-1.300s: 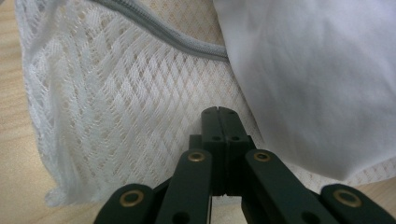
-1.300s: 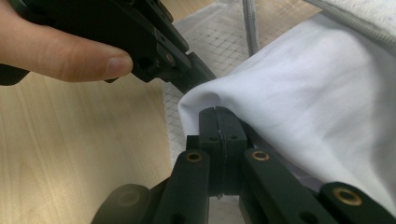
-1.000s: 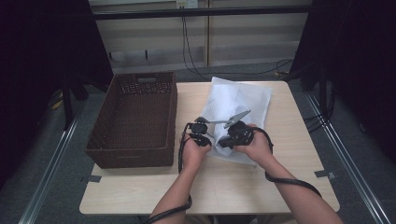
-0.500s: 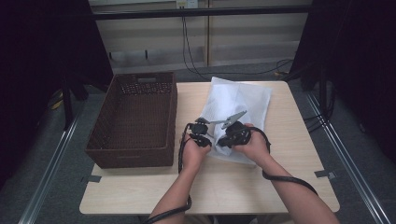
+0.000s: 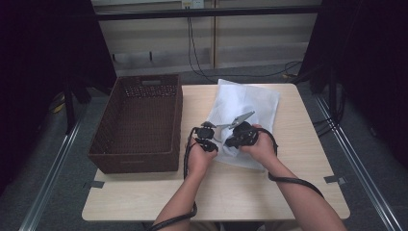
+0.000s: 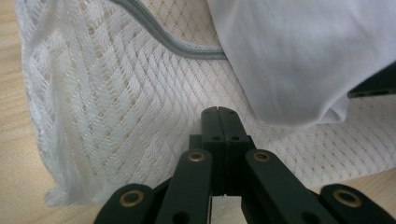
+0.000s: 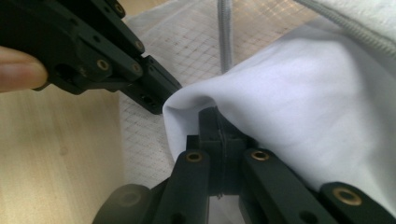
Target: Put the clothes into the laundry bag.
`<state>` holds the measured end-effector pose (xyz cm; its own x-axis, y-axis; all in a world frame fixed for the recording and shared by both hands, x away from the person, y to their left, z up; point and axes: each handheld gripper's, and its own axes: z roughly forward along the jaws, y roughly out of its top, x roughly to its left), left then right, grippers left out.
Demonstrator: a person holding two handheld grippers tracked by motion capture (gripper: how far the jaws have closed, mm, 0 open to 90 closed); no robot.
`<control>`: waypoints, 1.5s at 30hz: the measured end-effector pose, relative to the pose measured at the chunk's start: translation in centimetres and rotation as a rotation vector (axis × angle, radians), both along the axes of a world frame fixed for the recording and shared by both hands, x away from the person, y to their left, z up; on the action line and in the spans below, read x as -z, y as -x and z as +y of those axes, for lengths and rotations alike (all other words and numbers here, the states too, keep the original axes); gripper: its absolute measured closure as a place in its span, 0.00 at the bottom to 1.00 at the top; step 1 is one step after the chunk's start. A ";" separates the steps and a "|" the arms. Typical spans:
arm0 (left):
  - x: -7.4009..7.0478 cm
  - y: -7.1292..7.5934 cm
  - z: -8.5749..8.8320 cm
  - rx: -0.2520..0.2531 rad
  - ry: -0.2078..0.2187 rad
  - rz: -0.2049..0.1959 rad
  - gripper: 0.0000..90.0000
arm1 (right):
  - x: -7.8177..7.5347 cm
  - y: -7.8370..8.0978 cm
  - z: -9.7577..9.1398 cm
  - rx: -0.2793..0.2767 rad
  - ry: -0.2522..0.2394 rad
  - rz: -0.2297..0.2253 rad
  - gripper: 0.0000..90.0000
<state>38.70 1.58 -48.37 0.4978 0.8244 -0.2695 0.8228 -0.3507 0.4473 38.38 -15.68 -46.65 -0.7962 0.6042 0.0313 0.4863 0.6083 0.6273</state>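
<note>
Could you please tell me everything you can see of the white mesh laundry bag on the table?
The white mesh laundry bag lies flat on the pale wooden table, right of the brown wicker basket. It is see-through netting with a diamond weave and a grey zipper. A smooth white cloth lies over it. The left gripper, jaws shut, rests on the mesh; the right gripper pinches the cloth.

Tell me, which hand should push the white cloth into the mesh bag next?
The right, probably. The right gripper is shut on the white cloth, near the grey zipper. The left gripper is shut on the mesh bag, so it looks placed to steady that.
</note>
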 end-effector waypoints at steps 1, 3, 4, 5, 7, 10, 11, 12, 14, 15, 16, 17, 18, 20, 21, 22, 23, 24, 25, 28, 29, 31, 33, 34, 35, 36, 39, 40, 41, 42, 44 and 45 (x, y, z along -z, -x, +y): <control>0.0 0.0 0.0 -0.001 0.002 -0.001 1.00 | 0.0 -0.1 0.0 -0.004 -0.004 -0.006 1.00; 0.0 0.1 -0.1 -0.010 0.010 0.000 1.00 | 0.0 -0.2 0.0 -0.006 -0.002 -0.011 1.00; 0.0 0.0 -0.1 -0.002 0.002 0.000 1.00 | 0.0 -0.3 -0.1 -0.005 -0.001 -0.010 1.00; 0.0 0.1 -0.1 -0.003 0.000 -0.001 1.00 | 0.0 -0.3 -0.1 0.008 -0.004 0.000 1.00; 0.0 0.1 -0.2 -0.014 0.011 -0.001 1.00 | 0.1 -0.5 -0.2 -0.002 0.002 -0.010 1.00; 0.0 0.1 -0.1 -0.009 0.013 0.003 1.00 | 0.0 -0.7 -0.2 0.013 0.001 -0.004 1.00; 0.0 0.1 -0.2 -0.010 0.012 0.003 1.00 | 0.0 -0.8 -0.3 0.009 0.003 -0.014 1.00; 0.0 0.0 -0.1 -0.001 0.002 0.002 1.00 | 0.0 -0.8 -0.3 0.014 0.003 -0.012 1.00; 0.0 0.1 -0.1 -0.002 0.002 0.002 1.00 | 0.0 -1.0 -0.4 0.021 0.004 -0.013 1.00; 0.0 0.1 -0.2 -0.014 0.013 0.000 1.00 | 0.1 -1.1 -0.4 0.019 0.005 -0.019 1.00; 0.0 0.1 0.0 0.004 -0.005 0.008 1.00 | 0.1 -1.1 -0.4 0.030 0.004 -0.013 1.00; 0.0 0.1 0.0 0.003 -0.003 0.007 1.00 | 0.1 -1.2 -0.5 0.029 0.005 -0.012 1.00; 0.0 0.1 0.0 0.003 0.000 0.010 1.00 | 0.1 -1.2 -0.5 0.030 0.006 -0.013 1.00; 0.0 0.1 0.0 -0.002 0.000 0.010 1.00 | 0.1 -1.4 -0.6 0.027 0.005 -0.019 1.00; 0.0 0.1 0.0 -0.004 0.000 0.004 1.00 | 0.1 -1.5 -0.6 0.028 0.003 -0.021 1.00; 0.0 0.1 0.0 -0.005 0.001 0.006 1.00 | 0.1 -1.5 -0.6 0.037 0.005 -0.014 1.00; 0.0 0.1 0.0 -0.003 0.001 0.008 1.00 | 0.1 -1.5 -0.6 0.039 0.004 -0.014 1.00; 0.0 0.1 -0.1 -0.003 0.002 0.009 1.00 | 0.1 -1.6 -0.7 0.035 0.003 -0.024 1.00; 0.0 0.1 -0.1 -0.006 0.003 0.008 1.00 | 0.1 -1.7 -0.7 0.038 0.004 -0.025 1.00; 0.0 0.1 -0.1 -0.005 0.001 0.005 1.00 | 0.1 -1.9 -0.8 0.041 0.006 -0.026 1.00; 0.0 0.1 0.0 -0.003 0.003 0.007 1.00 | 0.1 -1.9 -0.8 0.044 0.006 -0.028 1.00; 0.0 0.1 0.0 -0.005 0.007 0.009 1.00 | 0.1 -2.0 -0.9 0.051 0.008 -0.030 1.00; 0.0 0.1 0.0 -0.008 0.012 0.008 1.00 | 0.2 -2.1 -0.9 0.054 0.012 -0.033 1.00; 0.0 0.1 0.0 -0.008 0.010 0.009 1.00 | 0.2 -2.2 -0.9 0.056 0.012 -0.037 1.00; 0.0 0.1 0.0 -0.010 0.012 0.008 1.00 | 0.1 -2.3 -0.9 0.057 0.012 -0.033 1.00; 0.0 0.1 0.0 -0.003 0.008 0.008 1.00 | 0.1 -2.3 -0.9 0.063 0.023 -0.040 1.00; 0.0 0.2 0.0 -0.001 0.008 0.009 1.00 | 0.1 -2.5 -0.9 0.062 0.026 -0.044 1.00; 0.0 0.2 0.0 -0.003 0.009 0.007 1.00 | 0.2 -2.5 -1.0 0.062 0.023 -0.041 1.00; 0.0 0.2 -0.1 0.000 0.008 0.006 1.00 | 0.2 -2.6 -1.0 0.064 0.019 -0.038 1.00; 0.0 0.2 -0.1 0.001 0.005 0.009 1.00 | 0.2 -2.7 -1.0 0.065 0.024 -0.044 1.00; 0.0 0.2 -0.1 0.003 0.004 0.011 1.00 | 0.2 -2.8 -1.1 0.069 0.019 -0.042 1.00; 0.0 0.2 -0.1 0.000 0.007 0.011 1.00 | 0.2 -2.8 -1.1 0.078 0.028 -0.042 1.00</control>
